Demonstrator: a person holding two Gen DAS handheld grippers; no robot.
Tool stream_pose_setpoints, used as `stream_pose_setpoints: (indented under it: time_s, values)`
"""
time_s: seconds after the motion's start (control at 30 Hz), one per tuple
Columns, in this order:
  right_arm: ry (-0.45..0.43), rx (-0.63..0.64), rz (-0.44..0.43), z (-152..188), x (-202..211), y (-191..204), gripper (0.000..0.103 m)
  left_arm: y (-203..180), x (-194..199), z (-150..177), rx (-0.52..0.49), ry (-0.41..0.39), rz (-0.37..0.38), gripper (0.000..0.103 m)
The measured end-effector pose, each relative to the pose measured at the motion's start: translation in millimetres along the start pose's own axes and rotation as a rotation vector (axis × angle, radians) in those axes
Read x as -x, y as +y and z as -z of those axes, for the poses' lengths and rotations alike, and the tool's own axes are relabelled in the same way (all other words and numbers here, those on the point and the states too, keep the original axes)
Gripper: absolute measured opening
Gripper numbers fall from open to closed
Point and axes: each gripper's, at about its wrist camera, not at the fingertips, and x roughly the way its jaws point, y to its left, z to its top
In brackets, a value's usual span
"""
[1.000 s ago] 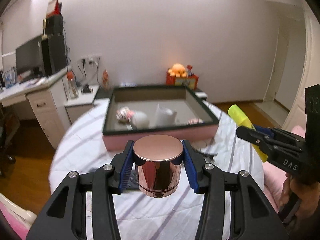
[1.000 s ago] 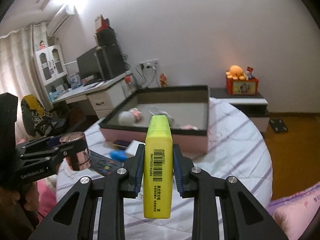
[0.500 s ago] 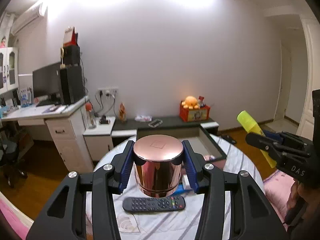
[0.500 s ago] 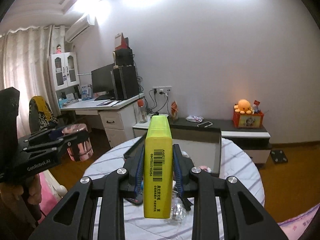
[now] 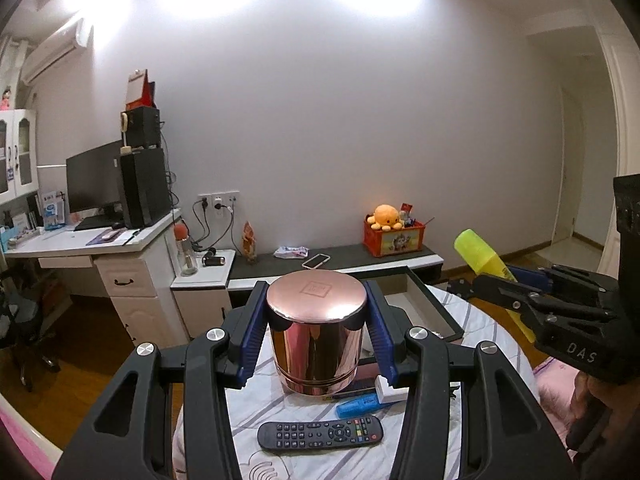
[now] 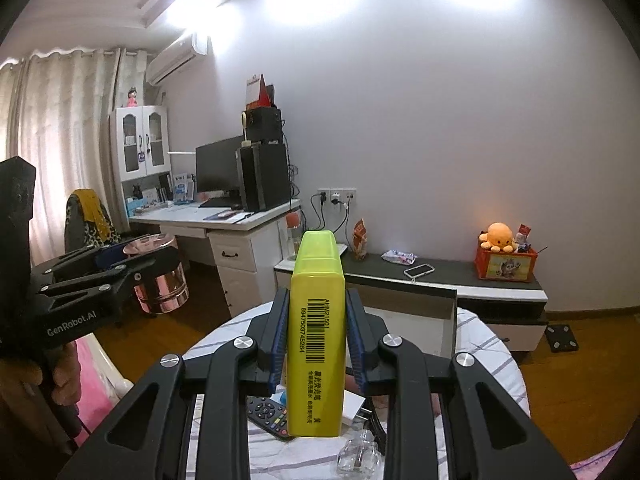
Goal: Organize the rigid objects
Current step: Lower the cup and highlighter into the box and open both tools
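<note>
My left gripper is shut on a shiny rose-gold round tin and holds it upright above the round table. Seen from the right wrist, that same tin hangs at the far left in the left gripper. My right gripper is shut on a yellow highlighter with a barcode label, its cap pointing up. In the left wrist view the highlighter sticks out of the right gripper at the right edge. The dark-rimmed pink box lies behind the tin, mostly hidden.
On the striped tablecloth lie a black remote, a blue marker, a white block and a small clear bottle. Behind the table stand a low dark shelf, a white desk and a chair.
Both grippers have risen and tipped up with their loads. The box has sunk low in both views, and the remote and marker have come into sight.
</note>
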Motion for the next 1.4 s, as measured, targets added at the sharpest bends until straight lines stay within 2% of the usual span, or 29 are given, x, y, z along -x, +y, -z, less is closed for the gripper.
stream_pose_setpoints:
  time_s: [0.1, 0.4, 0.63, 0.9, 1.03, 1.3, 1.37, 1.4]
  values:
    - [0.02, -0.007, -0.005, 1.2, -16.0, -8.4, 0.027, -7.3, -18.0, 1.0, -0.015, 0.022, 0.011, 0.047]
    - [0.089, -0.05, 0.001, 9.0, -75.9, -50.3, 0.027, -18.8, -104.4, 1.8, -0.049, 0.117, 0.048, 0.047]
    - [0.142, -0.061, 0.016, 17.4, -120.2, -75.7, 0.027, -24.8, -172.7, 7.4, -0.04, 0.197, 0.11, 0.047]
    - [0.213, -0.085, 0.11, 37.8, -157.9, -106.0, 0.027, -41.5, -237.1, 32.7, -0.043, 0.301, 0.164, 0.047]
    - [0.223, -0.106, 0.13, 46.0, -165.0, -115.7, 0.027, -43.6, -247.6, 44.3, -0.04, 0.31, 0.151, 0.048]
    - [0.231, -0.11, 0.155, 55.2, -167.6, -122.9, 0.027, -41.2, -241.4, 55.6, -0.041, 0.277, 0.124, 0.051]
    - [0.246, -0.119, 0.16, 58.3, -171.8, -125.4, 0.028, -40.8, -244.7, 57.0, -0.05, 0.285, 0.107, 0.057]
    - [0.247, -0.124, 0.16, 59.7, -172.6, -126.1, 0.028, -41.3, -245.4, 57.6, -0.059, 0.285, 0.094, 0.068]
